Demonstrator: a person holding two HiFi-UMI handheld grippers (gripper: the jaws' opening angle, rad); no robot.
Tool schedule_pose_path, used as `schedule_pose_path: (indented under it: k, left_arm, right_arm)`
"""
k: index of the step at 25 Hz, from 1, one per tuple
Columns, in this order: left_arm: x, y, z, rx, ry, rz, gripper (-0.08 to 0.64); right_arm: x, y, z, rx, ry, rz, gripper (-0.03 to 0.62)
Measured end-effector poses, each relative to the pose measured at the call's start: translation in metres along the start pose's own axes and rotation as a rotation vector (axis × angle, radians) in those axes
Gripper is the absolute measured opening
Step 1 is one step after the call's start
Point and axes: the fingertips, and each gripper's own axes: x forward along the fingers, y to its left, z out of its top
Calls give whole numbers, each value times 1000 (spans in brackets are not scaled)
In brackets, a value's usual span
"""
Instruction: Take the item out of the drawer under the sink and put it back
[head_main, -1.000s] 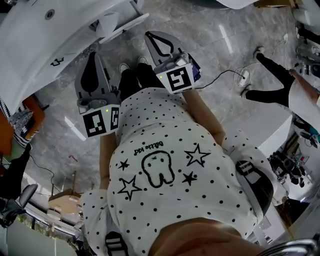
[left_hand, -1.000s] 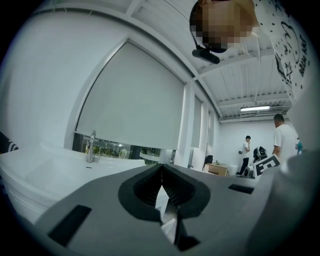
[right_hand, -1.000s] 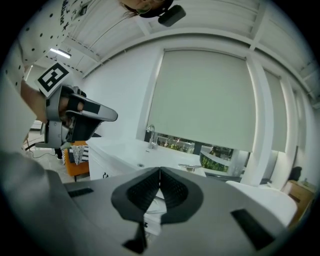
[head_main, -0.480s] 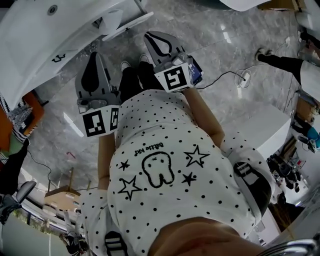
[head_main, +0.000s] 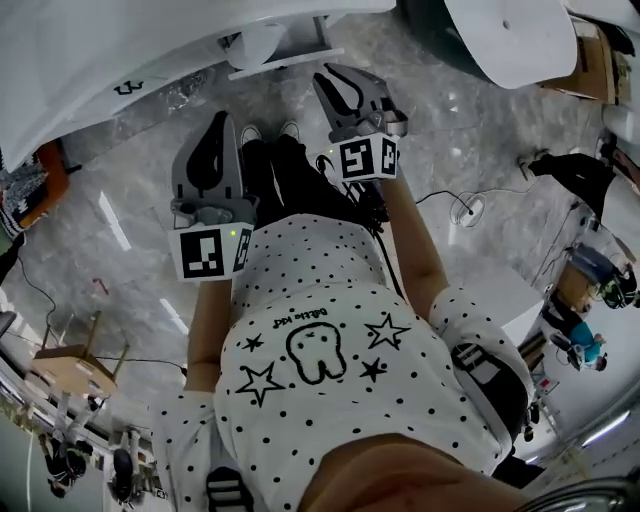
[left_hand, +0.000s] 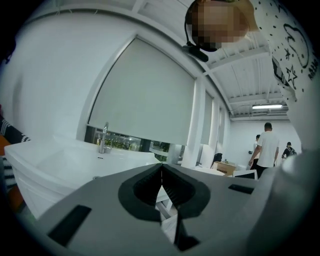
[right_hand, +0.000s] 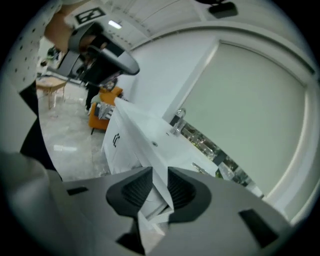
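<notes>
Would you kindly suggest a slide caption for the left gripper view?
Left gripper, jaws together and empty, facing a white sink and faucet below a blind.
</notes>
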Motion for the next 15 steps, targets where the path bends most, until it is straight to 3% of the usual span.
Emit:
schedule_pose_path:
  k: [2,4,15]
  left_arm:
    - [2,2,-6,-5,4,17,5]
    - [6,4,-12,-1,6,21,5]
    - [38,10,-73,-58,69,53,5]
  right_arm:
    - [16,2,-8,-133,8,33,101]
    - [33,5,-17,-206,10,63,101]
    - [128,34,-81,-354,26,234,114]
